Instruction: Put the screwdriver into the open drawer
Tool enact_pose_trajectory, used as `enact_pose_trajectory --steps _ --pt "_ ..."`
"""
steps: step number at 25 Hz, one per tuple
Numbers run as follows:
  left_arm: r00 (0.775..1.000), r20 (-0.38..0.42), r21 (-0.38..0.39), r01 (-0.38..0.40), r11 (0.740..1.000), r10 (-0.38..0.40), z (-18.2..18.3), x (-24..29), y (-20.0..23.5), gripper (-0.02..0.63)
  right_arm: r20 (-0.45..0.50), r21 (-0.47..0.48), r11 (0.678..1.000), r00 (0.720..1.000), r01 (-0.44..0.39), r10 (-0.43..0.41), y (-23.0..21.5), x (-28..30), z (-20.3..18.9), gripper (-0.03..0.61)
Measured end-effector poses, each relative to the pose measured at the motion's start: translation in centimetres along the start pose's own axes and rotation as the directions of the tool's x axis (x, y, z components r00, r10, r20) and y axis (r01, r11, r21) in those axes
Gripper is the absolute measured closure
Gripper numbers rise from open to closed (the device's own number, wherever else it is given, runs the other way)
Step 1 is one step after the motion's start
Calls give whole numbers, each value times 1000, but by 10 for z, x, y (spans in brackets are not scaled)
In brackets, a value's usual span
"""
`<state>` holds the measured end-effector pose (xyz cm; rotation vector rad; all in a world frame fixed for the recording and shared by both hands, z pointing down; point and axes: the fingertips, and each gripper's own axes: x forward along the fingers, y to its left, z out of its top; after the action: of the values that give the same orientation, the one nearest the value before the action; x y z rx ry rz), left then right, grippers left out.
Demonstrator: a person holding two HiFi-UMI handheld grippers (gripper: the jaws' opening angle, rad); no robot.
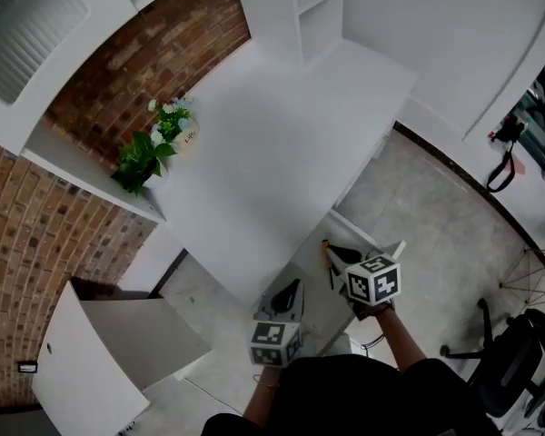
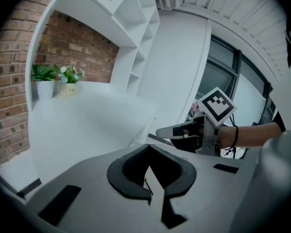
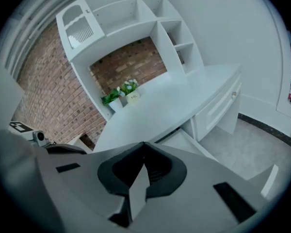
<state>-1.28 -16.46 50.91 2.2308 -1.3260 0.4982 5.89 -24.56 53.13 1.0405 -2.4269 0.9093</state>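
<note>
The open drawer point(image 1: 356, 234) juts out under the white desk point(image 1: 272, 153), and it also shows in the right gripper view point(image 3: 182, 141). A small orange piece point(image 1: 327, 247), possibly the screwdriver's handle, lies at the drawer's near corner; the rest is hidden by my right gripper. My right gripper point(image 1: 338, 256) hovers above the drawer, jaws shut with nothing between them point(image 3: 144, 145). My left gripper point(image 1: 291, 294) hangs beside it to the left, its jaws point(image 2: 148, 148) closed and empty. The right gripper's pale fingers point(image 2: 167, 131) show in the left gripper view.
A potted plant point(image 1: 154, 148) stands at the desk's back left against the brick wall point(image 1: 154, 53). White shelves point(image 3: 136, 13) rise behind the desk. Closed drawers point(image 3: 223, 106) sit under its right end. An open cupboard door point(image 1: 118, 352) is at lower left, an office chair point(image 1: 518, 352) at right.
</note>
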Motion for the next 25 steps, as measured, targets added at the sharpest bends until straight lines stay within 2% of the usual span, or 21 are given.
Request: enact_pose_trajectory --steps 2,6,11,16,22,25 --pt "999 39 24 0 1000 -1 14 -8 1 604 58 -21 1000 998 -19 20 9 -15 13 563" --pt "992 130 -5 4 1000 -3 44 -27 -1 605 154 -64 997 987 -40 49 31 -44 36 563" --pt "977 213 24 -18 1000 12 65 -44 2 604 251 -127 991 965 -40 71 51 -72 56 563" --pt "958 287 33 -9 999 -1 77 -61 1 604 334 -162 986 939 -27 81 68 -99 74 563" --pt "928 371 69 -41 997 13 104 -88 -1 605 422 -197 980 901 -14 97 84 -132 99 563" --pt "914 405 47 -43 998 20 112 -100 -3 604 456 -198 980 886 5 88 85 -147 105 563"
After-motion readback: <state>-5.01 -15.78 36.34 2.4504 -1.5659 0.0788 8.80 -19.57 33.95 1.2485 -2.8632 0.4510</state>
